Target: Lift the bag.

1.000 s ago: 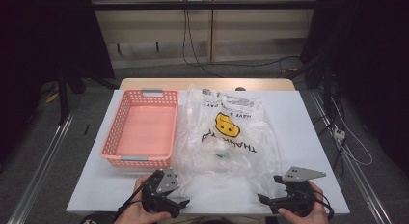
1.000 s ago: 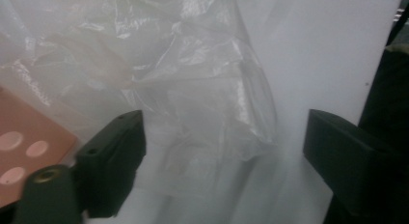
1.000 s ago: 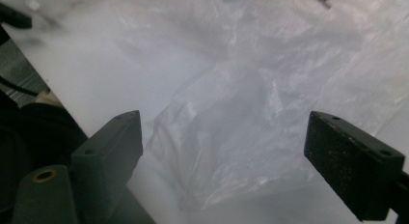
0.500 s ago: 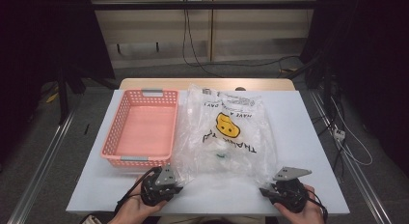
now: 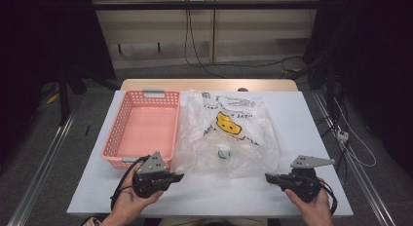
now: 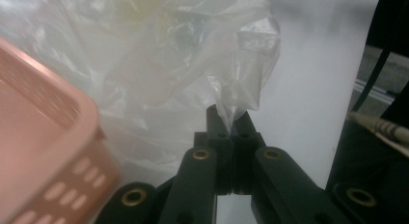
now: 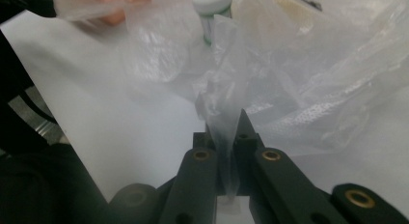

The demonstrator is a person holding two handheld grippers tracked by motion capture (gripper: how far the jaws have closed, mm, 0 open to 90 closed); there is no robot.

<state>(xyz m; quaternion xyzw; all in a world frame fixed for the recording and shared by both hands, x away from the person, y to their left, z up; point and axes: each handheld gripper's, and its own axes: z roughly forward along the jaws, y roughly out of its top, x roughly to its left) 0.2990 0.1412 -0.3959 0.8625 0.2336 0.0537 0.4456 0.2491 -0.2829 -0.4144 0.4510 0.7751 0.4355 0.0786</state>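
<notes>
white table [image 5: 302, 123] on grey floor; both hand-held grippers pinch the clear plastic bag [image 5: 229, 138].

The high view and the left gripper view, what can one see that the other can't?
High view alone: both hands, the right gripper, the yellow face print on the bag, and a small bottle inside it. Left gripper view alone: plastic pinched between the left gripper's shut fingers. Both: the pink basket and the clear plastic bag on the white table.
</notes>
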